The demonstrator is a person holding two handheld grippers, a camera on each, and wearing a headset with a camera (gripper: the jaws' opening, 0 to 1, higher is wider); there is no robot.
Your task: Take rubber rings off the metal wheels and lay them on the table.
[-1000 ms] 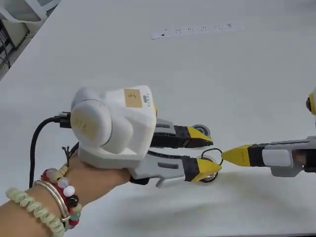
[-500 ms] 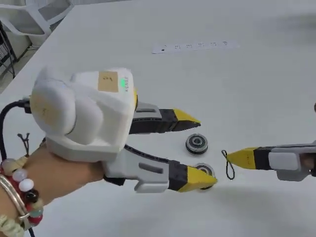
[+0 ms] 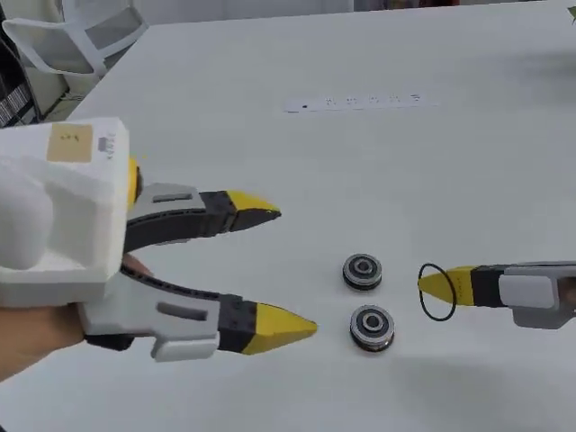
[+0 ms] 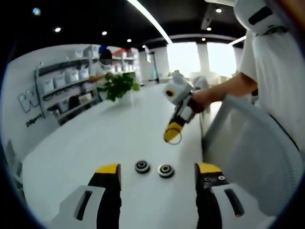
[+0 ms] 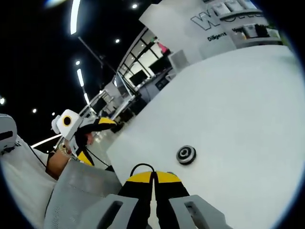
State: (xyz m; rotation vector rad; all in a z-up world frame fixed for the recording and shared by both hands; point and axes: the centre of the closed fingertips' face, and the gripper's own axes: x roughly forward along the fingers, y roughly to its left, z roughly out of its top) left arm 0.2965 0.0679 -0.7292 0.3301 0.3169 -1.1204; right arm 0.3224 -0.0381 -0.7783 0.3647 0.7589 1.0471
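Rubber ring (image 3: 437,319) sits pinched in the R gripper (image 3: 430,286): jaws closed tight on it, no gap btwn the yellow tips. The thin black loop hangs from those tips, clear of the table (image 3: 270,144). Right gripper view has the same: the loop arcs out just ahead of the closed tips, slightly to their left.

Just past the R tips, flat on the table, lie 2 metal wheels: first wheel (image 3: 362,271) more or less straight ahead of the tips, second wheel (image 3: 372,326) beside it, nearer the person. They're near each other, not touching, and neither touches the ring or a gripper. Can't tell whether either has rubber on it.

L gripper (image 3: 288,270) faces the R one from across the wheels, held in a hand (image 3: 36,337). Its jaws are spread wide, nothing btwn them. Left gripper view: both wheels lie ahead, in the gap btwn its 2 tips, w/ the R gripper and dangling ring further on behind them.

Well beyond both grippers, a white power strip (image 3: 360,101) lies flat on the table. Bkgd of the left gripper view: a potted plant (image 4: 118,85) far off, and wall shelves (image 4: 66,81) w/ white tubs.
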